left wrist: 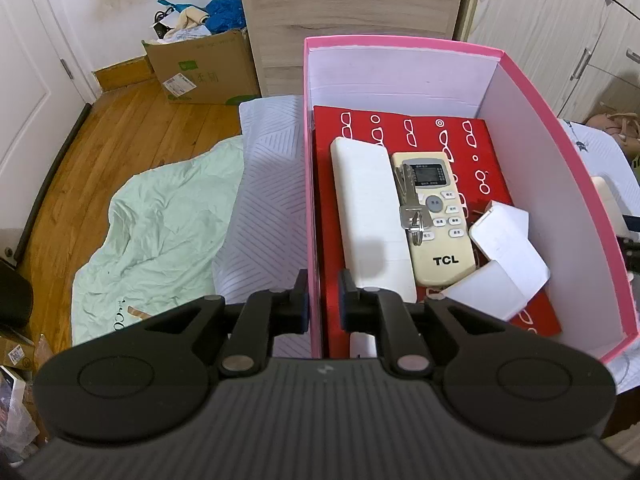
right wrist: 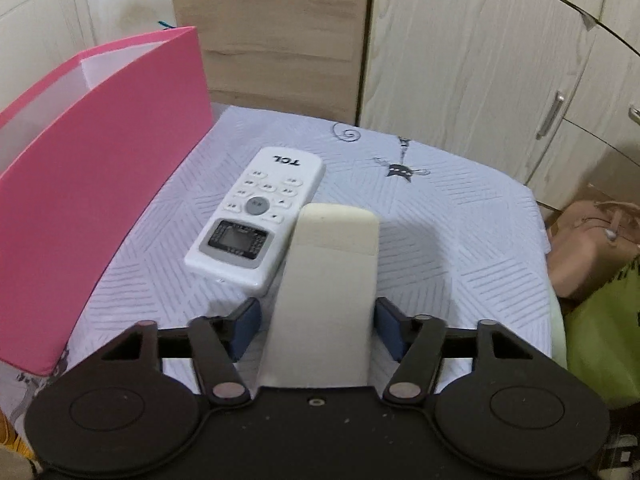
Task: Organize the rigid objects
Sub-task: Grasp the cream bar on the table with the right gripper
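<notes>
My right gripper (right wrist: 318, 330) straddles a cream remote (right wrist: 326, 292), pads seemingly not quite pinching.
My left gripper (left wrist: 323, 300) clamps the pink box (left wrist: 400, 42) wall; two remotes and keys (left wrist: 412, 210) are inside, the white TCL remote (right wrist: 256, 216) remains on the table.

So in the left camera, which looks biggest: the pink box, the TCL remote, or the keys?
Largest to smallest, as they look:
1. pink box
2. TCL remote
3. keys, lying on the remote

All sit about equally near, so the order is fairly sure.
</notes>
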Demonstrator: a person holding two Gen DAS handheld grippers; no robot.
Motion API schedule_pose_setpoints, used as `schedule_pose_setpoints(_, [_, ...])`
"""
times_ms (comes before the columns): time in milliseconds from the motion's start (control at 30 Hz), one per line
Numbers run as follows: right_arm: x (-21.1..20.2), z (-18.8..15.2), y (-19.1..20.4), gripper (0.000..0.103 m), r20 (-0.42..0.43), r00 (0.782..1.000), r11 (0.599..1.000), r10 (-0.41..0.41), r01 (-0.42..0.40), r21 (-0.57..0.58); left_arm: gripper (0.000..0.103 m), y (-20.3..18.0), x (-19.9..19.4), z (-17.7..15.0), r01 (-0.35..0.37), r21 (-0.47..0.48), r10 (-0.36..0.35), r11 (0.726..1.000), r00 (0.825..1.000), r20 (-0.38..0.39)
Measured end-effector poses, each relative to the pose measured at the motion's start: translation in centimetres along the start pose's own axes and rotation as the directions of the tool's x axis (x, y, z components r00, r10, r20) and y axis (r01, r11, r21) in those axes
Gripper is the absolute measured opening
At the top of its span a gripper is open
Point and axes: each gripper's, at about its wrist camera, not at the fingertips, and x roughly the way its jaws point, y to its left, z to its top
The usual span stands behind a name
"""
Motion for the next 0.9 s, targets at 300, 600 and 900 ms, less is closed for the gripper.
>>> schedule_pose_setpoints(300, [-2.0, 0.7, -2.8, 0.059, 0.038, 0.996, 0.979, 0.075, -0.08, 0.19, 0.011, 0.2, -0.1, 0.0, 0.009, -0.006, -0.009, 1.0, 1.0, 0.002])
schedule_pose_setpoints(600, [-3.5, 0.6, -3.0, 0.059, 0.092, 0.975, 0.928, 0.203, -0.221, 0.299, 0.011, 0.2, -0.2, 0.0, 0.016, -0.008, -0.016, 1.0, 1.0, 0.001])
schedule_pose_setpoints(900, [-9.3, 2.1, -0.3, 0.059, 0.354, 0.857, 0.864, 0.375, -0.461, 0.201, 0.011, 0.7, -0.1, 0.1, 0.03, -0.03, -0.03, 0.999, 1.0, 0.006])
